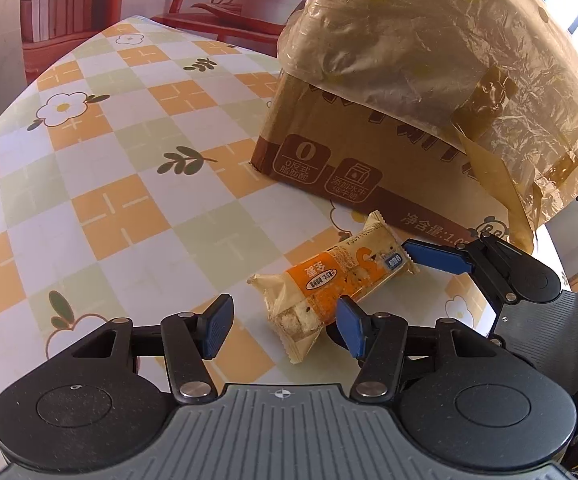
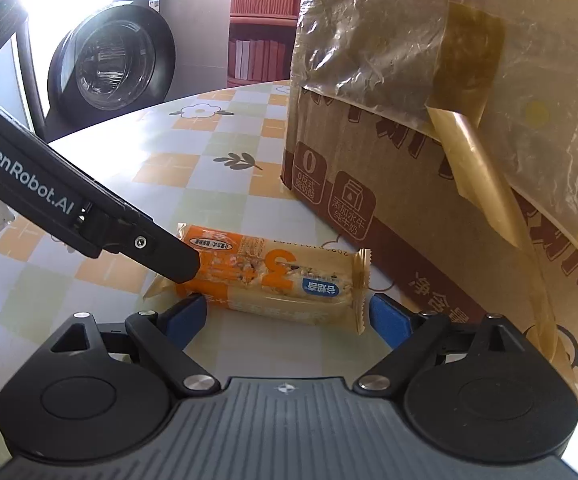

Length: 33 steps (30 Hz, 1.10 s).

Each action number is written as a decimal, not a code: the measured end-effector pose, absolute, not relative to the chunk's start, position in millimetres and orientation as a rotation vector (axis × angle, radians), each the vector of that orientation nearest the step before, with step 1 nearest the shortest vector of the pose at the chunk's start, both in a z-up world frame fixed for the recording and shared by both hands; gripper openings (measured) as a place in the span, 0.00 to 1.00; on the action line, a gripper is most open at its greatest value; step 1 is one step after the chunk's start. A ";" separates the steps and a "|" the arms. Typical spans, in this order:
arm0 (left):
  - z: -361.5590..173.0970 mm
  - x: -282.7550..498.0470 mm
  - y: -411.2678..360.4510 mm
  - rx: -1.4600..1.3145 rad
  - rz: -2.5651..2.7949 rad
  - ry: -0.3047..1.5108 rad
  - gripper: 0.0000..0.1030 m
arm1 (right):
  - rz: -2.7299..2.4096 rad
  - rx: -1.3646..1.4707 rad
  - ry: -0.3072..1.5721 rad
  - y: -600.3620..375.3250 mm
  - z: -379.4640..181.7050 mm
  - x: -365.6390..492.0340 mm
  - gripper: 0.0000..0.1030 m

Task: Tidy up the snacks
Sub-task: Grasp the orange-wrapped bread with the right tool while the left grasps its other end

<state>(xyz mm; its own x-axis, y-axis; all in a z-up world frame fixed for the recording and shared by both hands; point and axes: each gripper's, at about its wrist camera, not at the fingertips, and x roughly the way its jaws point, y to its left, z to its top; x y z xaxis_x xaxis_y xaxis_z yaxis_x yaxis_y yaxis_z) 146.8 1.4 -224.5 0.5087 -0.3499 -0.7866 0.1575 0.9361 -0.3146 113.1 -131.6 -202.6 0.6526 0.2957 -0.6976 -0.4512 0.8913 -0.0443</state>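
The snack bar lies flat on the checked desk, just in front of the near face of the cardboard box, whose top is covered by a loose plastic sheet.

The right tongs stand wide apart, 1 pad at each crimped end of the wrapper, and neither pad looks pressed in. The left tongs are about half apart and hold nothing; their right pad sits at or just over the bar's near end, though I cannot tell if it touches.

Risks, as I judge them:
- 2 tools crowd 1 bar, so they could knock together or shove it sideways.
- Closing lengthwise would catch only the thin crimps, which may buckle and let the bar slip.
- The hanging plastic sheet could snag a finger on the lift.
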 end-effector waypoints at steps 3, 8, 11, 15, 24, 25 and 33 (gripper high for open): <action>-225.6 150.8 4.1 -0.276 -0.312 0.987 0.58 | 0.454 -0.217 0.728 -130.9 -205.2 116.5 0.88; -225.9 157.7 6.2 -0.346 -0.261 0.959 0.59 | 0.493 -0.162 0.703 -132.1 -209.0 119.0 0.89; -229.2 160.5 7.8 -0.348 -0.239 0.965 0.59 | 0.514 -0.109 0.693 -136.9 -210.3 119.6 0.88; -232.0 161.9 11.0 -0.345 -0.232 0.953 0.59 | 0.536 -0.032 0.686 -148.9 -211.5 118.0 0.80; -234.5 165.2 19.4 -0.360 -0.246 0.908 0.49 | 0.559 0.122 0.634 -175.4 -205.7 114.4 0.72; -234.5 165.2 19.1 -0.359 -0.245 0.906 0.49 | 0.556 0.136 0.632 -177.6 -205.4 114.7 0.72; -234.9 162.3 20.1 -0.364 -0.247 0.917 0.49 | 0.508 0.205 0.659 -185.8 -199.3 122.4 0.64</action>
